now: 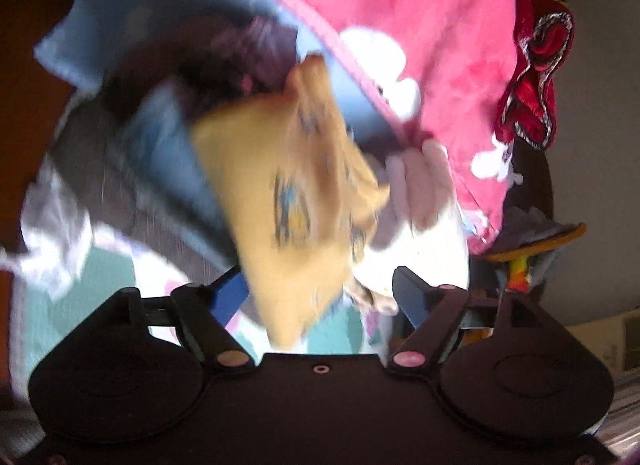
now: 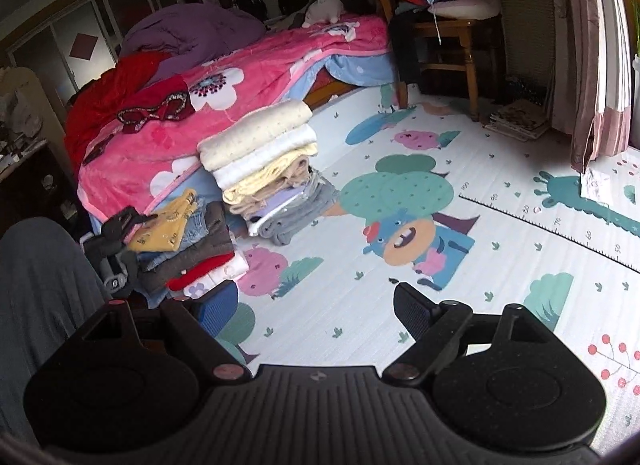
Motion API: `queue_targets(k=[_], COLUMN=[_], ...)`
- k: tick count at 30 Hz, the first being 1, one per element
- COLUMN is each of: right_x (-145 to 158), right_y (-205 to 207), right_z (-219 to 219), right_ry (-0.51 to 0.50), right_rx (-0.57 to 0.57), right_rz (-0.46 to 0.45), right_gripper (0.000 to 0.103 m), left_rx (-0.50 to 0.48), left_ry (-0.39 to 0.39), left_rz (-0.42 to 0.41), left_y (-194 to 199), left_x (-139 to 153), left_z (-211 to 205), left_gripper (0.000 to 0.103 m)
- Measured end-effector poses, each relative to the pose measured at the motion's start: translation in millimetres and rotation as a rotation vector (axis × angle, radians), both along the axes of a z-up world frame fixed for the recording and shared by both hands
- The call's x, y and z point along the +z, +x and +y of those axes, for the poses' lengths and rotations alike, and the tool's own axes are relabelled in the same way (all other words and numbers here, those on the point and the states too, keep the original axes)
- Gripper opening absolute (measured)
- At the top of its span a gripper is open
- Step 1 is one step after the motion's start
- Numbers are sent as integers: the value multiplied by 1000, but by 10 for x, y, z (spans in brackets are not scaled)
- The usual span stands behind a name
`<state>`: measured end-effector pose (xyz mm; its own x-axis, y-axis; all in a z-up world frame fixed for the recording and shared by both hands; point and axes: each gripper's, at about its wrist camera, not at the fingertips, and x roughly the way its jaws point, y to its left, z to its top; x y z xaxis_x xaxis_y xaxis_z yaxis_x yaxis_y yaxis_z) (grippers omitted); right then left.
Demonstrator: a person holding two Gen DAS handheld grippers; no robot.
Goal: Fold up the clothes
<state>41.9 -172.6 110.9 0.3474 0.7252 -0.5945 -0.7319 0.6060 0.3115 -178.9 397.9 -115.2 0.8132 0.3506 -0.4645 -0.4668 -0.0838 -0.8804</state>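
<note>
Beside a pink-quilted bed (image 2: 160, 137), on a cartoon play mat (image 2: 460, 265), the left gripper (image 1: 320, 297) lays a folded yellow garment (image 2: 168, 229) on the near-left stack (image 2: 192, 261), jaws wide; the right gripper (image 2: 316, 305), wide and empty, likely fetches another piece next.

Floor's covered by a kids' cartoon play mat (image 2: 400, 317), white with trees, a blue animal and a height ruler printed on it. Sitting right on the mat: a tall stack of folded cream and white blankets (image 2: 260, 145) over greyish stuff, leaning up against the bed. Just beside it there's a lower pile of folded clothes (image 2: 192, 249) with a yellow printed garment (image 2: 168, 225) on top. Further back, a wooden chair (image 2: 444, 45) stands on the mat's far edge, and a stack of books (image 2: 516, 121) by the curtain.
</note>
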Motion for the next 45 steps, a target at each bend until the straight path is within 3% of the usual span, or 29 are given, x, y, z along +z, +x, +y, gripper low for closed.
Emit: queue_targets(k=[1,2,3,4,5,8,11,13,15,17,20,22,23,27,29,32,35,37,38,42,45], right_x=[19,38,56,67,76,65,17,-26,-52,-41,26,77,102,225,294,382,408,395,377,202,15], right_y=[-1,-9,-22,-37,-49,-65,-53,-25,-6,5,4,-16,-24,-21,-25,-76,-59,-31,-16,-18,-23], right_z=[9,18,24,28,33,47,54,65,80,80,55,47,43,1,-13,-8,-59,-158,-218,-378,-431], right_ry=[5,9,11,12,12,-2,-11,-18,-24,-21,7,20,26,72,92,87,101,122,132,114,61], right_rx=[1,3,7,12,17,30,36,38,45,44,53,59,55,39,44,4,-97,-182,-222,-390,-510], right_rz=[-6,-12,-19,-25,-31,-37,-22,-4,3,2,4,-8,-18,-25,-22,-64,-61,-38,-23,15,40], right_gripper=[85,85,85,85,85,85,85,85,85,85,85,90,91,96,100,103,103,103,103,103,103], left_rx=[-24,-26,-28,-29,-29,-34,23,-7,-85,-121,-241,-349,-401,-621,-727,-874,-936,-906,-907,-1095,-1173], left_ry=[30,78,113,116,107,124,185,104,-64,-84,-62,10,67,316,419,594,830,965,995,1032,1082], left_rz=[17,28,36,37,36,-16,-134,-47,77,49,-29,-82,-122,-298,-330,-287,-184,-76,-14,178,299], left_y=[45,61,65,70,73,87,94,204,319,356,526,737,863,1427,1666,1898,1870,1805,1798,1903,1884], left_x=[69,108,105,94,78,223,412,259,-3,-67,32,305,508,1599,2141,2869,3321,3347,3268,2619,2183], left_z=[56,94,136,188,239,259,312,323,254,115,-9,-34,-44,-225,-463,-949,-1639,-2157,-2407,-3218,-3609], left_gripper=[77,67,54,35,28,21,21,23,41,59,62,62,67,84,92,103,103,103,103,103,103])
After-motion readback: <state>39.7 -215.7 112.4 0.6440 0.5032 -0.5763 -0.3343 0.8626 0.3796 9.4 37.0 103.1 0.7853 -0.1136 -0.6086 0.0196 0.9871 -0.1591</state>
